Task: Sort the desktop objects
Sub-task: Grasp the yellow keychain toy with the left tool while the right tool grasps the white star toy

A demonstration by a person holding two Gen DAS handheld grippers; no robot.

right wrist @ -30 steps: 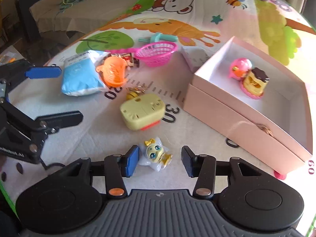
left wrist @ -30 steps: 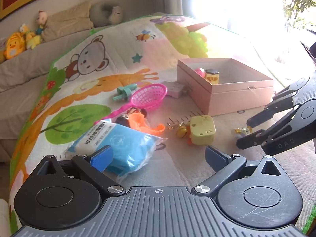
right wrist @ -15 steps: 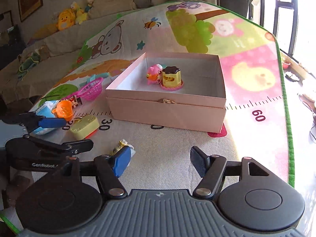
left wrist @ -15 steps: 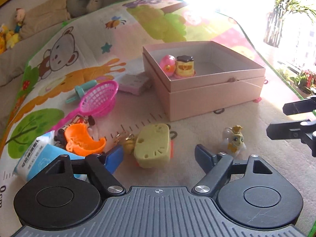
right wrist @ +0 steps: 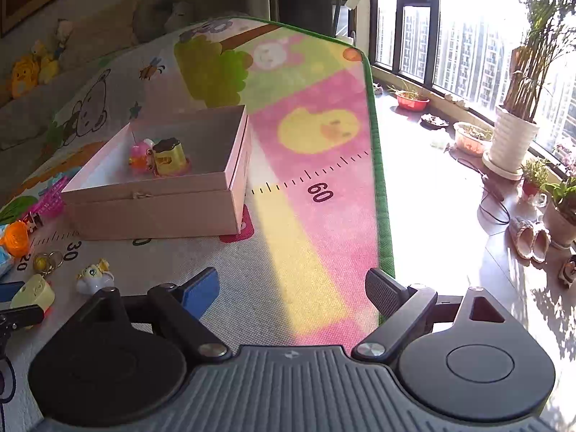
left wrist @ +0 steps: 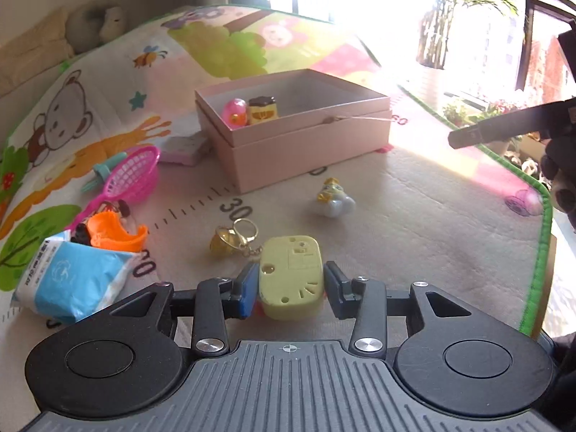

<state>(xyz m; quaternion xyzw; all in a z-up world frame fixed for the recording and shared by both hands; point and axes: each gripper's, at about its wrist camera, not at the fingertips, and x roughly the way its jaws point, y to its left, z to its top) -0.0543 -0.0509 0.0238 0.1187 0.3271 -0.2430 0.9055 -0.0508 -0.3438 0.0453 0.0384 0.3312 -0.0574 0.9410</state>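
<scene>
My left gripper (left wrist: pixel 290 289) has its fingers on both sides of a pale yellow toy box (left wrist: pixel 291 275) that lies on the play mat; the pads sit against its sides. The toy also shows at the far left of the right wrist view (right wrist: pixel 33 291). An open pink box (left wrist: pixel 298 127) holds a pink toy (left wrist: pixel 234 113) and a yellow pudding toy (left wrist: pixel 263 111). A small white and yellow figurine (left wrist: pixel 333 199) lies between the yellow toy and the box. My right gripper (right wrist: pixel 291 289) is open and empty, raised above the mat's right part.
A gold keychain (left wrist: pixel 234 239), an orange toy (left wrist: pixel 115 232), a blue tissue pack (left wrist: pixel 75 277), a pink basket (left wrist: pixel 135 172) and a small pink pad (left wrist: pixel 183 147) lie on the mat's left. The mat's green edge (right wrist: pixel 378 180) borders a sunlit floor with plant pots (right wrist: pixel 511 144).
My left gripper moved forward and closed around the yellow toy box. My right gripper drew back to the right, away from the figurine, and opened wider.
</scene>
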